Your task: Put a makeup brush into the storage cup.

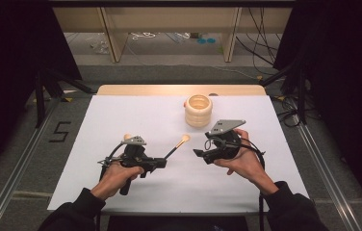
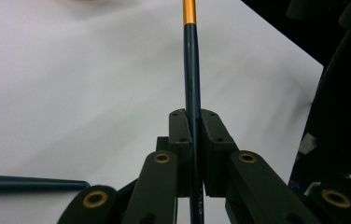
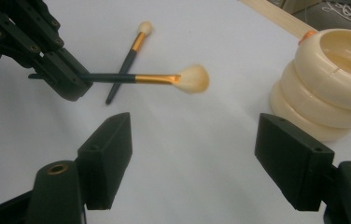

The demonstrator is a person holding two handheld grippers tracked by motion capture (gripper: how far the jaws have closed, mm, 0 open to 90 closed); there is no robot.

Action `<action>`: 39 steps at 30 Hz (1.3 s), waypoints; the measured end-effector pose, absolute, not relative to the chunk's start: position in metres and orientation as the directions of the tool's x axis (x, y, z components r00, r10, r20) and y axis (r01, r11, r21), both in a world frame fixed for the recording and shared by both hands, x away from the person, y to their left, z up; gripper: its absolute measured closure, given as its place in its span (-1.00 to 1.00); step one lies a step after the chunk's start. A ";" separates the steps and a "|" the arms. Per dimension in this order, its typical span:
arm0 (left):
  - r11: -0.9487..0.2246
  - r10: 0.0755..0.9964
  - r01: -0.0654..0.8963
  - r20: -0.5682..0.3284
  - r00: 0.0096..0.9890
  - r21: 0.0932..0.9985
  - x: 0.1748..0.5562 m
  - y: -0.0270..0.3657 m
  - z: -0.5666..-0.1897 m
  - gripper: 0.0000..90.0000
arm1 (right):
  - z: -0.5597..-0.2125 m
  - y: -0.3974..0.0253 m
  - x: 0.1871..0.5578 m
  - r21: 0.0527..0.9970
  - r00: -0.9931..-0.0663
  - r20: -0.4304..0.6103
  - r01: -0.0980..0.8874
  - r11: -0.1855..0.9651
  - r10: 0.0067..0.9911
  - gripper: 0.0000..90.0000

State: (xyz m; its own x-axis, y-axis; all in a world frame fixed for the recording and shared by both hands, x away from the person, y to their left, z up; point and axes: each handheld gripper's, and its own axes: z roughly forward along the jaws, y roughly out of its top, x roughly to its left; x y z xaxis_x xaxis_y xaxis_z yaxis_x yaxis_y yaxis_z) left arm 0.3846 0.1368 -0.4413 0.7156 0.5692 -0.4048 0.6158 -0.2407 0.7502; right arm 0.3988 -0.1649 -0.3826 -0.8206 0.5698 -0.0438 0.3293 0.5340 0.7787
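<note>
My left gripper [image 1: 161,162] [image 2: 192,125] is shut on the dark handle of a makeup brush [image 2: 192,79] with a gold ferrule. Its pale fluffy head [image 1: 185,139] [image 3: 193,78] hangs just above the white table, pointing toward the right gripper. A second, smaller brush [image 3: 128,59] lies flat on the table behind the left gripper [image 3: 54,60]. A cream ribbed cup [image 1: 199,111] [image 3: 325,91] stands upright at the far middle. My right gripper [image 1: 200,154] [image 3: 194,144] is open with nothing between its jaws, a little right of the held brush's head and in front of the cup.
A white sheet [image 1: 121,115] covers the table, with a wooden strip [image 1: 135,90] along its far edge. Metal rails [image 1: 20,163] run on the floor at both sides. Dark curtains and a stand [image 1: 42,96] flank the table.
</note>
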 end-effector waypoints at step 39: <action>-0.065 0.618 0.474 -0.337 0.710 0.878 0.371 0.132 -0.426 0.87 | -0.405 -0.140 0.409 0.871 -0.776 0.346 0.475 0.128 0.527 -0.39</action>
